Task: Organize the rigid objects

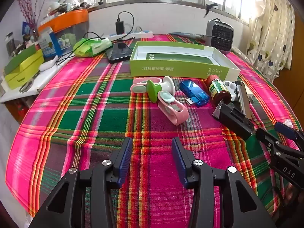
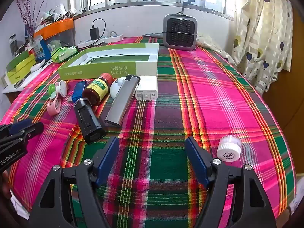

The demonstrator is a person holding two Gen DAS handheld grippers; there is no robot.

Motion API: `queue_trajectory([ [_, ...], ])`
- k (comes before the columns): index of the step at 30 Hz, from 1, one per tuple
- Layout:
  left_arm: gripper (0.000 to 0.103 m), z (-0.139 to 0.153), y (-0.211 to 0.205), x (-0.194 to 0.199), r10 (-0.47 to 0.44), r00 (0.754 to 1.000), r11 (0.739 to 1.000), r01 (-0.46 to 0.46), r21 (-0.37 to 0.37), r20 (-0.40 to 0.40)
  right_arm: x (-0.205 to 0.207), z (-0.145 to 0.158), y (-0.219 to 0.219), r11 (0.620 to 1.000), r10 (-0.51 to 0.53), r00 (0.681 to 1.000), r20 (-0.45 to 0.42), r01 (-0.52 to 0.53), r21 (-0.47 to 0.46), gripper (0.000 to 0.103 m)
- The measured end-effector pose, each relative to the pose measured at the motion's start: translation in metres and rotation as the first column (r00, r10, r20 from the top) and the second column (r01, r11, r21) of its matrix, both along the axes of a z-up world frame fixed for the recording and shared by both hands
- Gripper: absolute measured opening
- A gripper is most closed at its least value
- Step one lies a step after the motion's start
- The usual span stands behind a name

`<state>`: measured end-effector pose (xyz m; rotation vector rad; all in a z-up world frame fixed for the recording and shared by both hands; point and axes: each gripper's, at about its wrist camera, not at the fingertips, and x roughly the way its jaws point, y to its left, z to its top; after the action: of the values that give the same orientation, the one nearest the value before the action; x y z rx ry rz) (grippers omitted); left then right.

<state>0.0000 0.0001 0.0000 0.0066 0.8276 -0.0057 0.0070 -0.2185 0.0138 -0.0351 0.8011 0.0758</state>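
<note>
An open green and white box (image 1: 180, 64) (image 2: 114, 64) lies on the plaid cloth. In front of it lie pink clips (image 1: 172, 108), a green and white spool (image 1: 161, 89), a blue USB stick (image 1: 193, 93) (image 2: 78, 91), a brown bottle (image 1: 217, 91) (image 2: 97, 91), a black device (image 1: 234, 120) (image 2: 88, 121), a silver bar (image 2: 121, 102) and a white charger (image 2: 147, 89). A small white jar (image 2: 229, 148) lies by my right gripper's right finger. My left gripper (image 1: 152, 152) is open over bare cloth. My right gripper (image 2: 152, 152) is open and holds nothing.
A grey heater (image 2: 179, 32) stands at the far edge. A power strip (image 1: 133, 34), a phone (image 1: 118, 53), a green bag (image 1: 91, 46) and yellow boxes (image 1: 22, 68) crowd the far left. A curtain (image 2: 262, 28) hangs at the right. The table's right half is bare cloth.
</note>
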Motion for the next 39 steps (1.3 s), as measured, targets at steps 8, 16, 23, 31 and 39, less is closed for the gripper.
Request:
queue_trajectory([
  [8, 0.042, 0.0005, -0.0013, 0.0013, -0.003, 1.000, 1.000, 0.003, 0.011, 0.006, -0.0003, 0.0002, 0.0000, 1.000, 0.000, 1.000, -0.002, 0.000, 0.002, 0.072],
  [16, 0.042, 0.0072, -0.0001, -0.0011, -0.002, 1.000, 1.000, 0.002, 0.007, 0.010, -0.0005, 0.0001, 0.0001, 1.000, 0.001, 1.000, -0.001, -0.001, 0.003, 0.072],
  [23, 0.042, 0.0061, -0.0005, -0.0017, -0.002, 1.000, 1.000, 0.002, 0.009, 0.013, -0.0007, 0.0002, 0.0000, 1.000, 0.001, 1.000, 0.000, -0.001, 0.004, 0.072],
  [31, 0.042, 0.0068, -0.0005, -0.0020, -0.002, 1.000, 1.000, 0.002, 0.009, 0.014, -0.0007, 0.0003, 0.0001, 1.000, 0.001, 1.000, 0.000, -0.001, 0.004, 0.072],
  [39, 0.042, 0.0061, -0.0008, -0.0021, -0.003, 1.000, 1.000, 0.002, 0.010, 0.015, -0.0008, 0.0003, 0.0003, 1.000, 0.001, 1.000, 0.001, -0.001, 0.004, 0.072],
])
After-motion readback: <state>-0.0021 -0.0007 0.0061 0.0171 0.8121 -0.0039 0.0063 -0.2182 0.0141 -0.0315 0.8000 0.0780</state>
